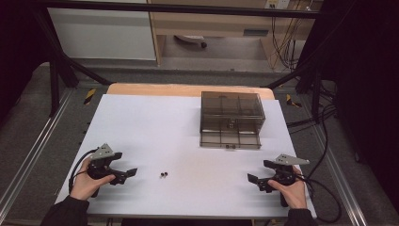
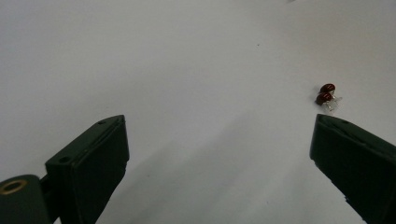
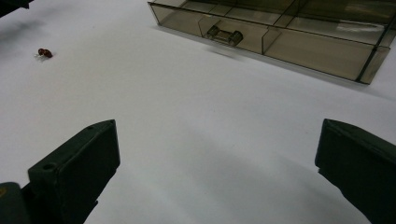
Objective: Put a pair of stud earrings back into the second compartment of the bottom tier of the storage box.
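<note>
The 2 small dark-red components [image 2: 326,93] lie untouched on the white table [image 1: 155,127], well apart from the smoky drawer box [image 1: 230,118], likely everything pending, while left gripper [image 1: 123,175] and right gripper [image 1: 256,181] rest with jaws spread, empty.

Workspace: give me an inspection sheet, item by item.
Surface: white table top, wooden edge at the far side.
Job's things: smoky clear drawer box, its drawer pulled out toward the person; two small dark red parts lying close together.
Clutter: nothing seen.
Grippers: left tool and right tool both open, empty, near the front edge.
Cables: one trailing from each tool; more at right on the floor.
Surroundings: black frame, grey floor, cabinets beyond.
</note>
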Available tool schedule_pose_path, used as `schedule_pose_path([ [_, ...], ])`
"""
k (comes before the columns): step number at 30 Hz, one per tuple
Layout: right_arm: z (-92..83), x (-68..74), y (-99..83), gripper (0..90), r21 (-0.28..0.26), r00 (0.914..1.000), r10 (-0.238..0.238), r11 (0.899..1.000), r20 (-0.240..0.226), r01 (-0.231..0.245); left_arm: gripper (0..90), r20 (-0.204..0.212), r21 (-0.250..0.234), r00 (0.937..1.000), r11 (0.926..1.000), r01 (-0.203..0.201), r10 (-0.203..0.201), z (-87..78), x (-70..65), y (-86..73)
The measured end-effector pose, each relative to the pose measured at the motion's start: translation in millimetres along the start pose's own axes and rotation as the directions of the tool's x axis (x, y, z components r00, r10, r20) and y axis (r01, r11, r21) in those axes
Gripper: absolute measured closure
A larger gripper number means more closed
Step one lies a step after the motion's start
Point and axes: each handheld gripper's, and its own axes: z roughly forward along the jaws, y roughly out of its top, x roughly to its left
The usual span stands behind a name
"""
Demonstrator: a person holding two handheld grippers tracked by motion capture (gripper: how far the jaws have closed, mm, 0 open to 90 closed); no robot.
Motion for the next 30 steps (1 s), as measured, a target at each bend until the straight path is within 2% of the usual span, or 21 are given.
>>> schedule_pose_path([
  [7,0.5,0.3,1.1,0.6,0.003,1.0,-0.004,1.0,-0.001,0.004,3.9,-0.004,-0.001,1.0,1.0,-0.003,0.003,1.7,-3.8,2.8],
  [17,1.4,1.7,1.6,0.6,0.008,1.0,-0.005,1.0,0.001,0.005,4.3,0.003,0.014,0.9998,0.9997,-0.017,0.017,10.3,-16.0,9.6],
  [30,2.1,1.6,1.7,0.6,0.012,0.9999,-0.008,1.0,0.007,0.008,4.9,0.018,0.038,0.9992,0.9987,-0.035,0.035,27.7,-37.3,30.8],
])
